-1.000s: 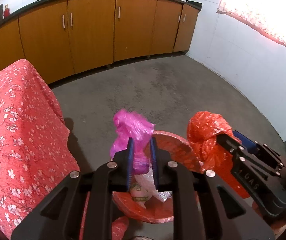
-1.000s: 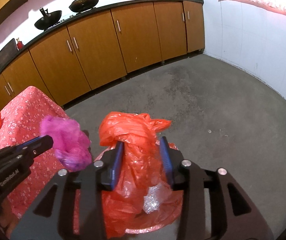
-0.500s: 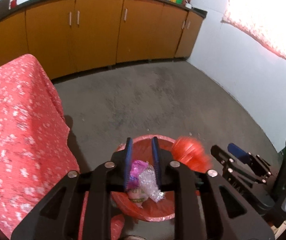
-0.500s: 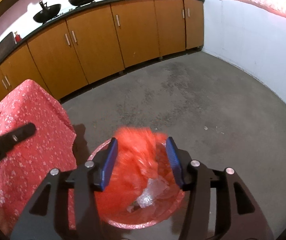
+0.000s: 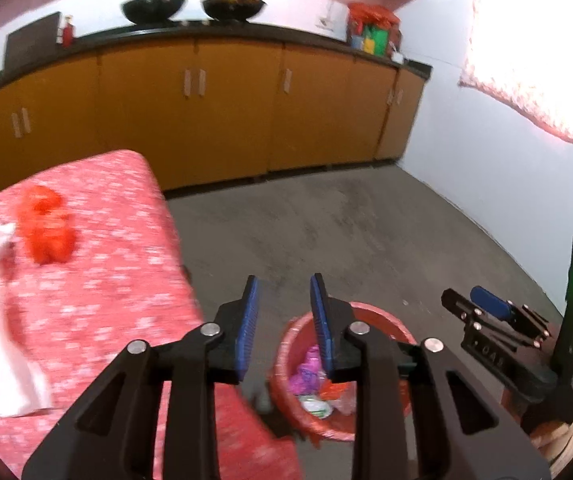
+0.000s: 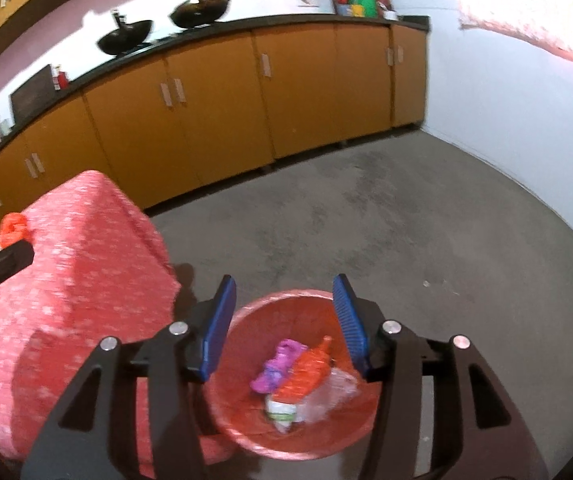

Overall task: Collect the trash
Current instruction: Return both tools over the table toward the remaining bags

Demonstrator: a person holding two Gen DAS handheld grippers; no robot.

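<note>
- Pink crumpled plastic bag [image 6: 276, 366] and orange plastic bag [image 6: 306, 372] lie in our round red bin [image 6: 246, 320] (on grey floor).
- Our left gripper [image 5: 282, 320], jaws just opening, holds nothing.
- Our right gripper [image 6: 284, 322] gapes wider, empty.

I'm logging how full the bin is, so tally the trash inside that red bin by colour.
Inside the red plastic bin:
Crumpled magenta plastic bag: 1
Crumpled orange-red plastic bag: 1
Clear crinkled plastic wrap: 1
White and green labelled container: 1
Total: 4
</note>
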